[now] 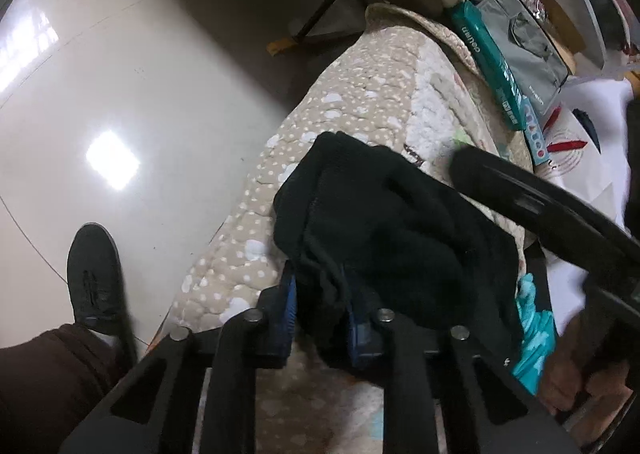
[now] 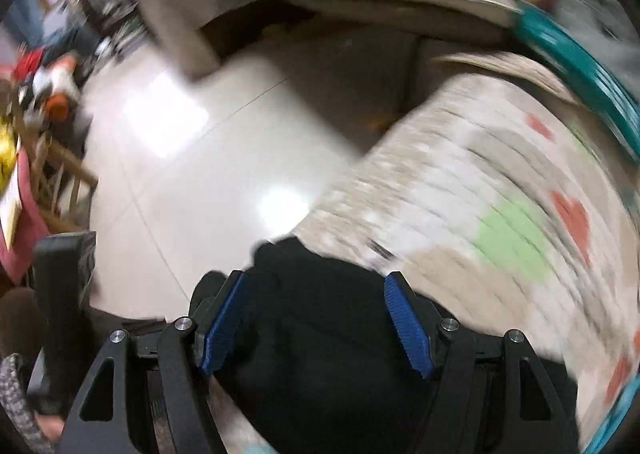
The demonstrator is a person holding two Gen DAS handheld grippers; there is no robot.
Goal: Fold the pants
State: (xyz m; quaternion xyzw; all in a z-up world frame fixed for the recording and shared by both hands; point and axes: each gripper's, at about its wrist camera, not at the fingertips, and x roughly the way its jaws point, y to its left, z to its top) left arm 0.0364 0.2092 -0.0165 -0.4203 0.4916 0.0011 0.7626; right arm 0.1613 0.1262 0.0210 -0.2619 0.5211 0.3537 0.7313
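The black pants lie bunched on a beige quilted pad with white dots at its edge. My left gripper is shut on a fold of the pants, black cloth pinched between its blue pads. The other gripper's black body crosses the right side of the left wrist view. In the blurred right wrist view my right gripper is open, its blue pads wide apart, with the black pants lying between and under them.
Glossy pale tile floor lies left of the pad. A black shoe and brown trouser leg stand at lower left. A teal box, grey bag and clutter sit at the far right. A wooden rack stands at left.
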